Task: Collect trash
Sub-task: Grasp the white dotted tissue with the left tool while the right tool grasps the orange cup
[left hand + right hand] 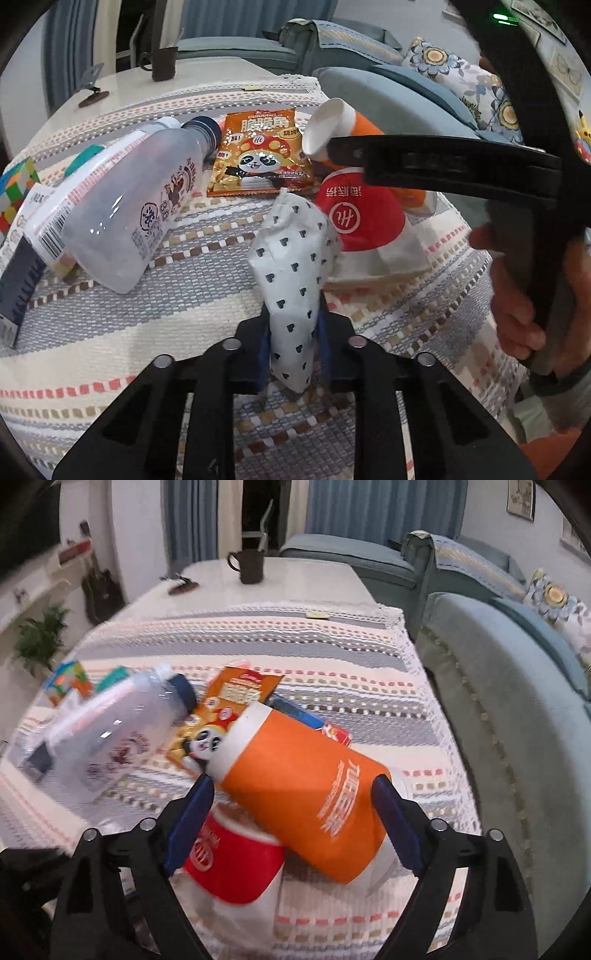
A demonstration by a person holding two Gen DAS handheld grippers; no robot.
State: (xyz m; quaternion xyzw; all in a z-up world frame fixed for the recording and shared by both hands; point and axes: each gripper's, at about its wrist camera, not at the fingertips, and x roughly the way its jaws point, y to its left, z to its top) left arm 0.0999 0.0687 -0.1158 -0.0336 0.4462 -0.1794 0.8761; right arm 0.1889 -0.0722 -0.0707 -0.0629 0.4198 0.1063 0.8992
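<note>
Trash lies spread on a surface (110, 332) covered with a striped woven cloth, and we hold one tool in each hand. Our left tool (293, 343) is closed narrow on a crumpled white paper with small dark hearts (291, 266); its blue pads press the paper from both sides near the lower end, and the paper stands up and leans a little to the far side. Just beyond it lies a red paper cup (354, 218) on its side, and an orange paper cup (295, 786) rests tilted across it, the white rim pointing far and left. Our right tool (291, 805) stands wide around the orange cup, one blue pad at each side of it; we cannot tell if the pads touch the cup. In the left wrist view the right tool comes in from the right as a dark bar, and a hand (517, 314) grips its handle. On the far side of the cups lies an orange snack bag with a panda (258, 155), flat on the cloth. To the left of it a clear plastic bottle with a dark blue cap (136, 206) lies tilted over some small boxes. A coloured cube (14, 192) sits at the far left edge. A dark mug (249, 566) stands far away on the bare part of the surface, and a blue sofa (498, 709) is at the right.
</note>
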